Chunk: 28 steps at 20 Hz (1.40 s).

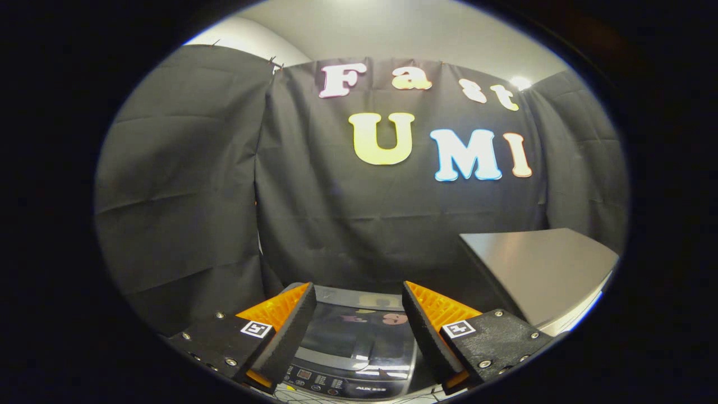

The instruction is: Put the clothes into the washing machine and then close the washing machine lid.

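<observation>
The washing machine point(359, 342) stands just below and ahead of my fingers, seen between them. Its dark glossy lid point(362, 331) lies flat and shut, mirroring the wall behind. A control panel point(331, 384) with buttons runs along its near edge. My gripper point(357, 306) hovers above the lid, open, with nothing between its two fingers. No clothes are in sight.
A grey flat-topped appliance or counter point(538, 269) rises to the right of the washing machine, higher than its lid. Black cloth point(185, 196) walls the booth behind and to the left, close to the machine's back.
</observation>
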Each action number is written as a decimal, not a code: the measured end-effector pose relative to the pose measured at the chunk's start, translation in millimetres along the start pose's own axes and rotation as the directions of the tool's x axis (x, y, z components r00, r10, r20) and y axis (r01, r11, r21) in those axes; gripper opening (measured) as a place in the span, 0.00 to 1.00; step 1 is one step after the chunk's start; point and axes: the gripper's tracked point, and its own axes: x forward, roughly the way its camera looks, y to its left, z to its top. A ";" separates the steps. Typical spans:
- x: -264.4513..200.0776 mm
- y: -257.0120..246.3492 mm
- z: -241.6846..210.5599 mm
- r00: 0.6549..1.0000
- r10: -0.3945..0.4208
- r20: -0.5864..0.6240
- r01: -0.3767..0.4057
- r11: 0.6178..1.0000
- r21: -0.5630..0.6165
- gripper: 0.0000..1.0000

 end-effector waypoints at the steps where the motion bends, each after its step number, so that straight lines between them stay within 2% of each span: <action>1: -11.7 -12.7 7.3 1.000 -0.001 0.015 0.001 1.000 0.005 0.94; 8: -89.6 -117.9 26.6 0.993 -0.082 0.082 0.078 0.996 0.054 0.94; 13: -142.6 -173.1 25.0 0.985 -0.136 0.108 0.133 0.990 0.035 0.94; 19: -184.1 -210.5 28.6 0.976 -0.168 0.137 0.162 0.985 0.055 0.94; 28: -217.6 -247.3 31.6 0.967 -0.201 0.157 0.192 0.979 0.070 0.94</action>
